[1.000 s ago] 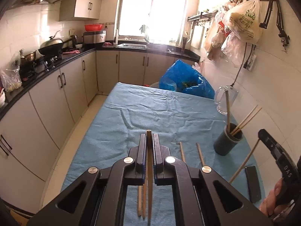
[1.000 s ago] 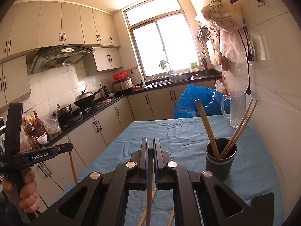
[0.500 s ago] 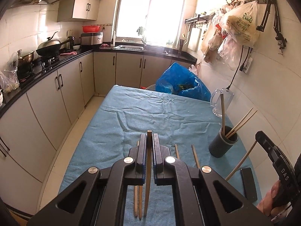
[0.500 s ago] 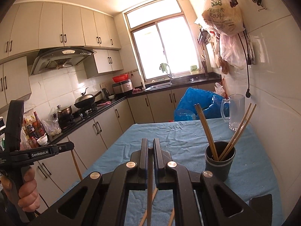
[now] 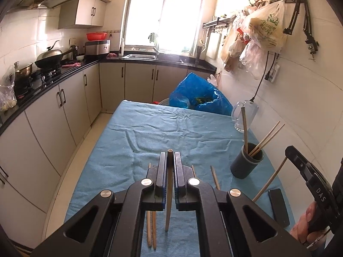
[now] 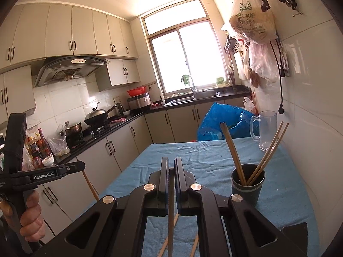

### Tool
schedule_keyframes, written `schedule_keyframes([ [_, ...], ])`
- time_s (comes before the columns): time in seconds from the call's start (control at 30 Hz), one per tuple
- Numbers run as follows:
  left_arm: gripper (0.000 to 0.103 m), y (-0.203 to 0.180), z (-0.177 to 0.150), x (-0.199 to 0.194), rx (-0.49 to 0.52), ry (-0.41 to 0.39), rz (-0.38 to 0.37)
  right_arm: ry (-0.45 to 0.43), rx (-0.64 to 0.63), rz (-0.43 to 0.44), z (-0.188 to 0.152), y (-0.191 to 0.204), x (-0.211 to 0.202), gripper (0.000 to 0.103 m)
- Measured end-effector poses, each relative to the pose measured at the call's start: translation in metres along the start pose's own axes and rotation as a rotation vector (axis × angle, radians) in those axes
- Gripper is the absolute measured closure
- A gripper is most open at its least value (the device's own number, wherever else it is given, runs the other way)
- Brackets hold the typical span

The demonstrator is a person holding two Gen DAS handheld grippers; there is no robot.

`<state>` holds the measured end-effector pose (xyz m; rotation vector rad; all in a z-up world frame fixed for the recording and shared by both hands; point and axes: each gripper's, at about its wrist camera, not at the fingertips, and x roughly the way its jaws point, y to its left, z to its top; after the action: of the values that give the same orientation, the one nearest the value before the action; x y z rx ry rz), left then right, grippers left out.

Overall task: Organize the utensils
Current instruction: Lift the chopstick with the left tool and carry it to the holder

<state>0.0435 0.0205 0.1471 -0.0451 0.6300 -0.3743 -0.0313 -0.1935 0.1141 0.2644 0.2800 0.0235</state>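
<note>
A table draped in a wrinkled blue cloth (image 5: 163, 128) is filling most of the left wrist view and is running away toward the kitchen counter under the window. At its far end a crumpled blue plastic bag (image 5: 199, 98) is sitting, and near the right wall a clear glass mug (image 5: 244, 115) is standing upright on the cloth. Closer in, a dark grey cup (image 5: 246, 162) is standing near the right edge of the table, well apart from the mug, and is holding three chopsticks (image 6: 265, 154) that are leaning out of its mouth at different angles. The left gripper (image 5: 170, 160) is hanging above the near part of the cloth with its jaws pressed together on a single wooden chopstick (image 5: 169, 190), which is pointing down between the fingers with its tip above the cloth. The right gripper (image 6: 171, 169) is hovering to the left of the cup, likewise clamped on its own chopstick (image 6: 171, 212) that is dropping straight down between the jaws. A flat black rectangular object (image 5: 278, 205) is lying near the right table edge. Loose chopsticks (image 5: 151, 229) are lying on the cloth beneath the left gripper, two side by side at the left and two more, apart, to the right.
</note>
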Motion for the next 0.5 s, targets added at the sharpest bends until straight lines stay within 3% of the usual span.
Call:
schedule_keyframes([
  [0.5, 0.098, -0.023, 0.011, 0.004, 0.043, 0.013, -0.044, -0.023, 0.008, -0.017, 0.011, -0.009, -0.010, 0.098],
])
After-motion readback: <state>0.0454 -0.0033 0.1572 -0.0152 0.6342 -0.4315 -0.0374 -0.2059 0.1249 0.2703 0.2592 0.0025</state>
